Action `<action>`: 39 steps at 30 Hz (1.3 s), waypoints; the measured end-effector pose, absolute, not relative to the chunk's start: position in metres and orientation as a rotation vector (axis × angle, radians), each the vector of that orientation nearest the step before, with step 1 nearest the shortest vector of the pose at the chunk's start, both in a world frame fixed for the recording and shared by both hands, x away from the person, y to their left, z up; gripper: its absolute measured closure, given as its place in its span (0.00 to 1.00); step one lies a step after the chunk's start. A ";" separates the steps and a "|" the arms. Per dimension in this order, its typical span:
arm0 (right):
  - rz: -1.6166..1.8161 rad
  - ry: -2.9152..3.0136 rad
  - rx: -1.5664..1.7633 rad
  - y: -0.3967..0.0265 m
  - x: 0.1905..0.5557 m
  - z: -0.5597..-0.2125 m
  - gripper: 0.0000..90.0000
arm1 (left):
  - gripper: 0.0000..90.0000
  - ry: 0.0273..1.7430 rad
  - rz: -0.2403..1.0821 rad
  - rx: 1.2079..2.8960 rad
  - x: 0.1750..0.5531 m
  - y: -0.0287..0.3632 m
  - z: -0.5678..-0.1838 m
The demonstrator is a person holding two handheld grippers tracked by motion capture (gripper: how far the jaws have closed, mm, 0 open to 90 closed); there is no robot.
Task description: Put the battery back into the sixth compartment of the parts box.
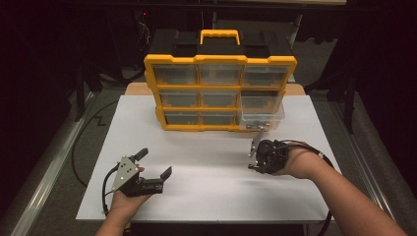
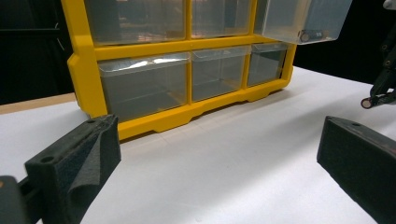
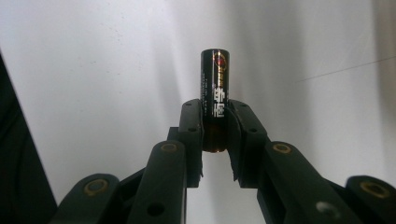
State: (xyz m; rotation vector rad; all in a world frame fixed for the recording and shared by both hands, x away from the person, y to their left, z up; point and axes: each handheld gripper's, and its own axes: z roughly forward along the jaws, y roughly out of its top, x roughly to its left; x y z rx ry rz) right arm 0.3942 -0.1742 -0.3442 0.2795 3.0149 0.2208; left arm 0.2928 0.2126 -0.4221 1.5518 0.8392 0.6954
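Observation:
A black battery [image 3: 215, 88] with red and white print stands upright between the pads of my right gripper [image 3: 215, 126], which is shut on its lower half above the white tabletop. In the high view the right gripper [image 1: 253, 164] hovers at the right, just in front of a clear drawer [image 1: 260, 117] pulled out of the yellow organizer [image 1: 220, 59]. My left gripper [image 1: 155, 163] rests at the front left, open, with nothing between its jaws. The left gripper view looks between those wide jaws [image 2: 219, 135] at the organizer [image 2: 84, 70] and the pulled-out drawer [image 2: 303, 18], with a small dark cylinder [image 2: 310, 36] in it.
The organizer has three rows of clear drawers and a yellow handle [image 1: 220, 35] on top. It stands at the back of the white table [image 1: 206, 196]. A cable [image 1: 88, 128] runs along the floor on the left. Dark surroundings lie beyond the table's edges.

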 end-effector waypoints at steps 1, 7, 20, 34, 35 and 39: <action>0.224 3.012 0.272 -0.175 0.394 -0.343 0.88 | 0.01 0.839 0.696 1.551 0.293 0.212 -0.422; 0.198 3.012 0.264 -0.176 0.394 -0.334 0.88 | 0.01 0.838 0.696 1.551 0.293 0.213 -0.422; 0.193 3.000 0.260 -0.178 0.394 -0.305 0.88 | 0.01 0.839 0.695 1.550 0.292 0.213 -0.422; 0.209 2.976 0.283 -0.177 0.399 -0.268 0.88 | 0.01 0.841 0.695 1.543 0.292 0.213 -0.422; 0.210 2.975 0.285 -0.176 0.399 -0.266 0.88 | 0.01 0.841 0.695 1.543 0.292 0.213 -0.422; 0.199 2.974 0.281 -0.176 0.401 -0.261 0.88 | 0.01 0.842 0.695 1.543 0.292 0.213 -0.422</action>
